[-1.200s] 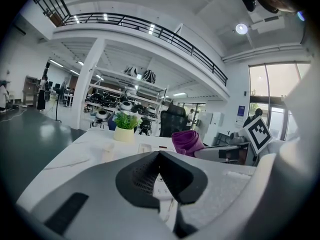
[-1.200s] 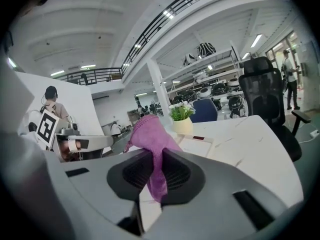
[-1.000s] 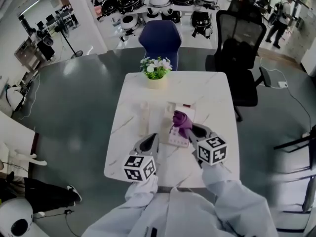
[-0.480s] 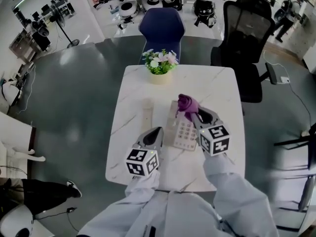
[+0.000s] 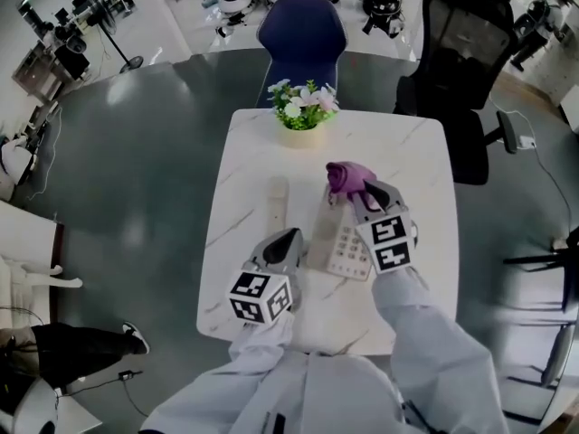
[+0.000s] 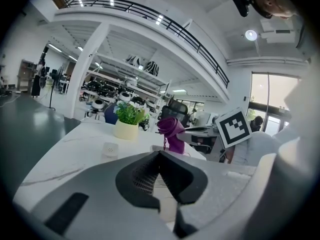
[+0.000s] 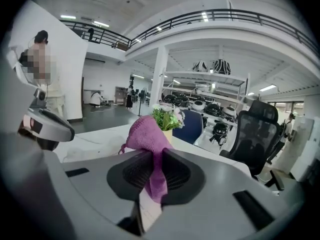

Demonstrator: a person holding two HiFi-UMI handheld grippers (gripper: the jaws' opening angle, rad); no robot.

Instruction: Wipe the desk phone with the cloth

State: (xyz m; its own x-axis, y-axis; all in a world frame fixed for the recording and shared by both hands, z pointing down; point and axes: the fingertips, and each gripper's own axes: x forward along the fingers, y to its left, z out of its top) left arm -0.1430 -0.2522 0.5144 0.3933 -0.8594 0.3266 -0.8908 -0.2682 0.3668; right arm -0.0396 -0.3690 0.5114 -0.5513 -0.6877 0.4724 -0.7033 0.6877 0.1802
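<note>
The white desk phone [image 5: 342, 242] lies on the marble table [image 5: 407, 152], and its handset [image 5: 278, 202] rests apart on the table to its left. My right gripper [image 5: 360, 191] is shut on a purple cloth [image 5: 344, 176], whose bunched end hangs over the phone's far end. In the right gripper view the cloth [image 7: 147, 136] rises from between the jaws of the right gripper [image 7: 152, 176]. My left gripper [image 5: 289, 240] sits by the phone's near left corner, shut with nothing in it. The left gripper view shows its closed tips [image 6: 159, 154] and the cloth [image 6: 170, 131] beyond.
A potted plant [image 5: 303, 116] stands at the table's far edge. Behind the table are a blue chair [image 5: 301, 30] and a black office chair [image 5: 466, 61]. The table's near edge runs just under my grippers.
My right gripper has carried the cloth away from me along the phone, from its near part to its far end. The left gripper has stayed by the phone's near left corner.
</note>
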